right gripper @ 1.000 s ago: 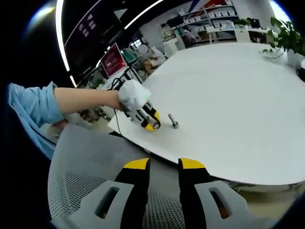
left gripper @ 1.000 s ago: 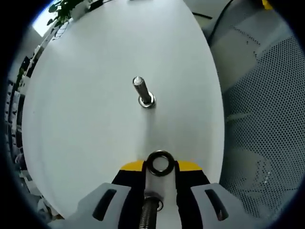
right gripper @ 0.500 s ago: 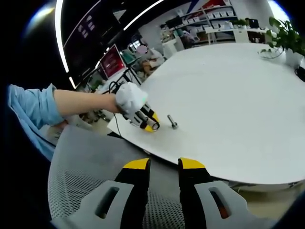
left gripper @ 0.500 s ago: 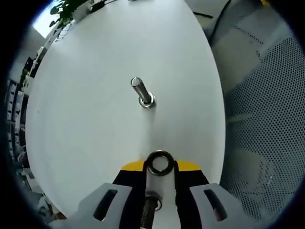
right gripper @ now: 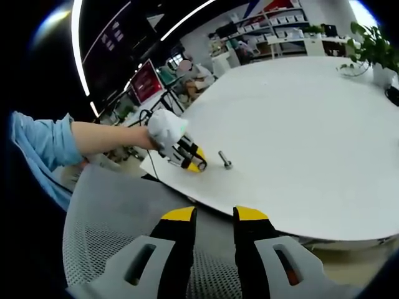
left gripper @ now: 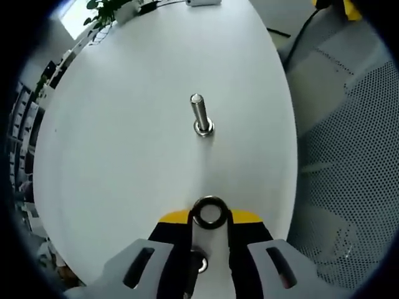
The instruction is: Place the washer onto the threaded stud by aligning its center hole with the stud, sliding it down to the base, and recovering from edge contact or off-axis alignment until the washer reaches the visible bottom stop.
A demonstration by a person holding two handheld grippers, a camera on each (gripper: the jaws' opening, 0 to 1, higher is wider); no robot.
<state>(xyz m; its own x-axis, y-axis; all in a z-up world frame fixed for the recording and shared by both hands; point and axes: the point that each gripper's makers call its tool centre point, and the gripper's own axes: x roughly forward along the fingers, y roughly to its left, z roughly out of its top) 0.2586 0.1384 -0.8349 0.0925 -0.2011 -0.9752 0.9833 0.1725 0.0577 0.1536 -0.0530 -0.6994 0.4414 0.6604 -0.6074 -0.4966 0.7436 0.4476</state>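
A steel threaded stud [left gripper: 201, 116] stands upright on the white table [left gripper: 124, 124], a nut-like base around its foot. My left gripper [left gripper: 209, 215] is shut on a dark metal washer [left gripper: 209, 212], held at the yellow jaw tips short of the stud and above the table. In the right gripper view the left gripper [right gripper: 194, 163] sits just left of the small stud [right gripper: 224, 159], with a person's gloved hand and blue sleeve behind it. My right gripper [right gripper: 214, 215] hangs below the table's near edge over a mesh chair, jaws a narrow gap apart with nothing between them.
A grey mesh chair [left gripper: 349, 162] lies right of the table edge and shows again as the chair [right gripper: 112, 243] under my right gripper. A potted plant [right gripper: 371, 37] stands at the far table end. Shelves, screens and people fill the background.
The left gripper view has shifted, so the stud now appears further right and more upright. In the right gripper view the left gripper has drawn slightly away from the stud.
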